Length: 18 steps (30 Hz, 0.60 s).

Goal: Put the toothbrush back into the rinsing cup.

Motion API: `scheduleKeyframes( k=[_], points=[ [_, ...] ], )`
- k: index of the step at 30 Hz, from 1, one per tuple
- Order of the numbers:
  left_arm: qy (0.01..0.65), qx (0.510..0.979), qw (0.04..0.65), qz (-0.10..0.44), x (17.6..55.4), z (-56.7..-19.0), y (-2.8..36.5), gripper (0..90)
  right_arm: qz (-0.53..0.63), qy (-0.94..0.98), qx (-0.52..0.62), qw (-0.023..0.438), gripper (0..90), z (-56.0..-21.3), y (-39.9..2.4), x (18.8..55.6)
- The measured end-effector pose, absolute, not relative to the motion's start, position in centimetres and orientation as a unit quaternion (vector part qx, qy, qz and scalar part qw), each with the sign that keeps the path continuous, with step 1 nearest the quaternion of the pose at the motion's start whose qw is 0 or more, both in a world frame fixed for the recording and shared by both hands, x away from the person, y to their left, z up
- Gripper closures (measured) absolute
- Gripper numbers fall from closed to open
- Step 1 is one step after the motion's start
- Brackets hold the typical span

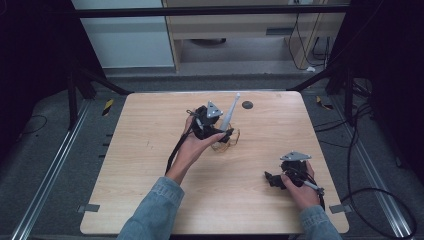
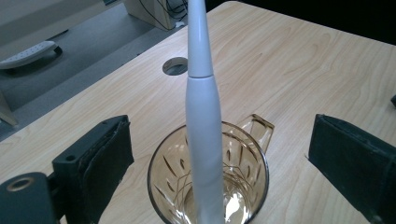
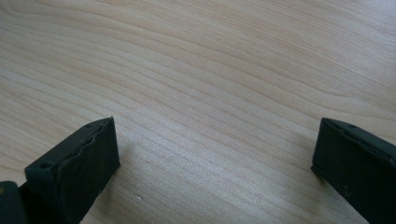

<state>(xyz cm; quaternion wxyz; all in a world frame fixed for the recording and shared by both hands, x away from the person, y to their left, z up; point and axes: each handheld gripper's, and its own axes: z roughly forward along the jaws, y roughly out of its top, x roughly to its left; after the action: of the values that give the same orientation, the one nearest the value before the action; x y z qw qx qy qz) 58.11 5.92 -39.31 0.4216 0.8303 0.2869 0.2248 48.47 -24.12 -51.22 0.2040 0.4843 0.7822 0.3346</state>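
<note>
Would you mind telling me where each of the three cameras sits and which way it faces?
High view: above the person's side, looking forward and down on the table; both forearms, left gripper and right gripper show.
Left gripper view: on the left gripper, between its parted jaws, facing the amber glass mug holding a white toothbrush handle.
Right gripper view: on the right gripper, jaws parted, facing bare tabletop.
Shared: mug and handle in high and left gripper views.

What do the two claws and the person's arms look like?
Each claw, the left claw and the right claw, is black, with two flat, blocky black jaws that have rough padded faces. A grey three-cornered plate sits on top of each one, and a black cable trails from it. The person wears blue denim sleeves on both arms.
</note>
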Motion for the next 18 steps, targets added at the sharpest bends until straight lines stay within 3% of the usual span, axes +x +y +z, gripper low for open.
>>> scheduleKeyframes(
  k=[18],
  points=[
    [0.287,0.826,0.43,0.224,56.6,-39.7,9.1,5.2,0.332,0.78,0.486,0.21,0.4,-51.3,-24.0,48.5]
  ],
)
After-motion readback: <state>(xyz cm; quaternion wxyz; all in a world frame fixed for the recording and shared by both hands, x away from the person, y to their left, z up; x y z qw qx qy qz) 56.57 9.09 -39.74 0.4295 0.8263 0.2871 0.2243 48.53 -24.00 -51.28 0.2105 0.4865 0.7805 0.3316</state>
